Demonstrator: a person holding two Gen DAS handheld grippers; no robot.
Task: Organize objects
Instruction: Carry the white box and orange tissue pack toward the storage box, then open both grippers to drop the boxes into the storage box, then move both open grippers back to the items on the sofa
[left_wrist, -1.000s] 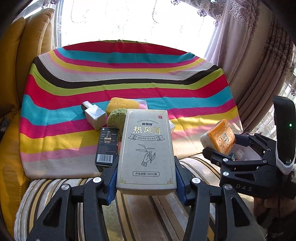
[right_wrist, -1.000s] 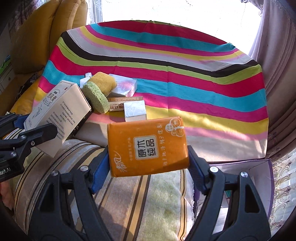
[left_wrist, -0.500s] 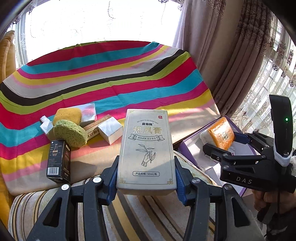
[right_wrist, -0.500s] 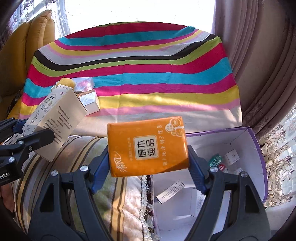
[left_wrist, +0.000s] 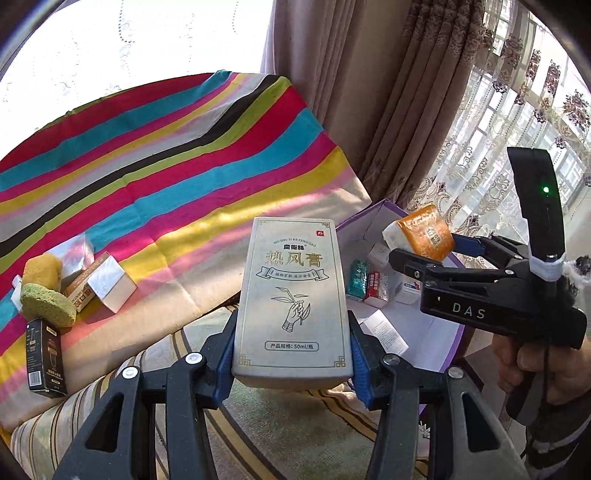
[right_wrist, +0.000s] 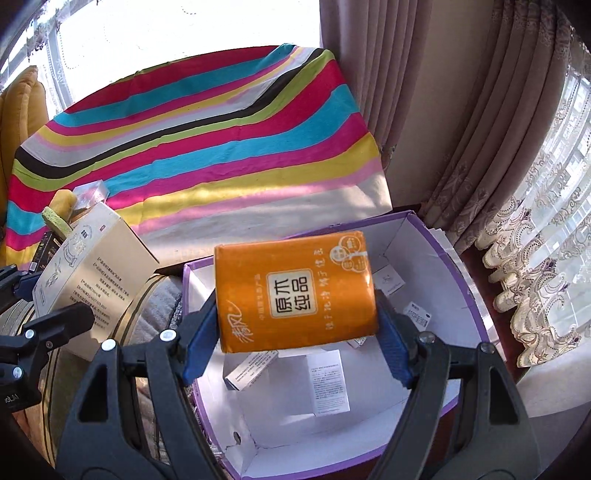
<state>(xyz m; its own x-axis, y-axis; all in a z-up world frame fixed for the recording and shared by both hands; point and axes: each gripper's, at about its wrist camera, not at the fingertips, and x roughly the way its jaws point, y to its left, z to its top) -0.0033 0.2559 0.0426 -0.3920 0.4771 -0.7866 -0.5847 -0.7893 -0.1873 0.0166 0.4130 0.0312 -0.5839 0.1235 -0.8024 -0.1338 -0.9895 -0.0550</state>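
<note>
The big purple box (right_wrist: 439, 236) now sits right under the right tongs (right_wrist: 295, 328). A second ago both views showed mostly the striped cloth (left_wrist: 155, 177) and the pile of small things on it. Both hands have swung across to the box, so the carrying part looks nearly done and the dropping part comes next.

The box is open at the top and already has a few small packs and papers lying on its white floor.

The grey carton (left_wrist: 293, 302) is squeezed tight between the left tongs (left_wrist: 291, 354). It hangs over the striped cushion, just beside the near edge of the box, not over it yet.

The orange tissue pack (right_wrist: 295, 291) is squeezed between the right tongs and hangs above the inside of the box.

Left on the cloth are two sponges (left_wrist: 42, 291), a black carton (left_wrist: 46, 360) and what may be a few little shiny boxes, hard to tell apart. They probably go in later.
</note>
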